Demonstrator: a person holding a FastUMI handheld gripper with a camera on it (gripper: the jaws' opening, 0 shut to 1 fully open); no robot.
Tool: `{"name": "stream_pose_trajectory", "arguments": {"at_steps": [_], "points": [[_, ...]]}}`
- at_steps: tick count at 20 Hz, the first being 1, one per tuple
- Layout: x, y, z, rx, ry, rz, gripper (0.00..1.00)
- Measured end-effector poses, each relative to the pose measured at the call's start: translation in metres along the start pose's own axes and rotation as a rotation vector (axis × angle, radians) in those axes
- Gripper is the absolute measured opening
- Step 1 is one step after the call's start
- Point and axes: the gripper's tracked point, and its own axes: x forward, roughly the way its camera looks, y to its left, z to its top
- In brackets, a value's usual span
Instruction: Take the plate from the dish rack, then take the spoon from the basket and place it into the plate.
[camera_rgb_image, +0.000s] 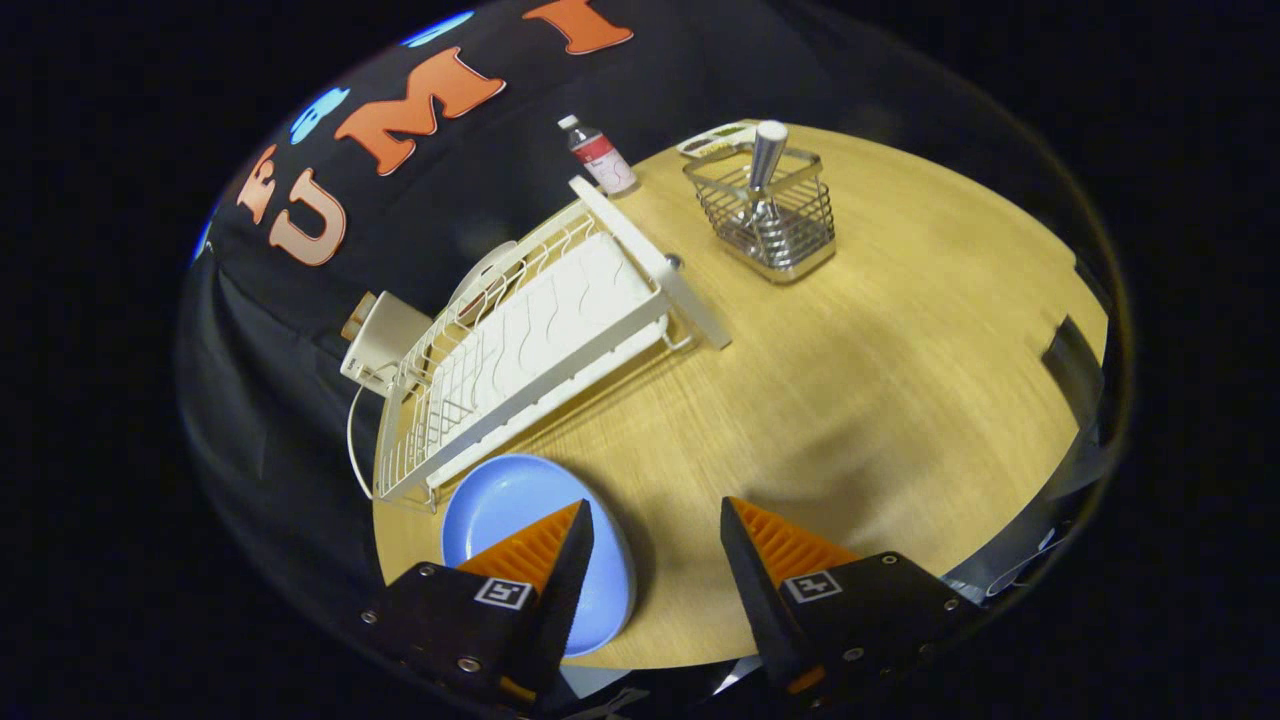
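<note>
Hovering gripper open, plate beside rack, spoon prob. in basket

Blue plate beneath gripper, fingers apart, beside dish rack

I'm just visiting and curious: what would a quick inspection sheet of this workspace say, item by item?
Surface: round wooden table, bare in the middle.
Job's things: blue plate flat on the table beside the white dish rack; spoon upright in the wire basket, far beyond the tongs.
Clutter: small bottle by the rack's far end; white object behind the basket.
Tongs: open, holding nothing, one finger over the plate.
Cables: a thin white cord by the rack's outer side.
Surroundings: black cloth wall.
</note>
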Motion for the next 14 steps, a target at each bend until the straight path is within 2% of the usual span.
{"name": "stream_pose_trajectory", "arguments": {"at_steps": [1, 5, 11, 14], "points": [[-0.003, -0.007, 0.016, -0.029, -0.038, -0.009, 0.83], [-0.017, -0.033, 0.075, -0.130, -0.198, -0.065, 0.95], [-0.023, -0.062, 0.148, -0.274, -0.406, -0.174, 0.98], [-0.013, -0.060, 0.174, -0.314, -0.472, -0.170, 0.98]]}}
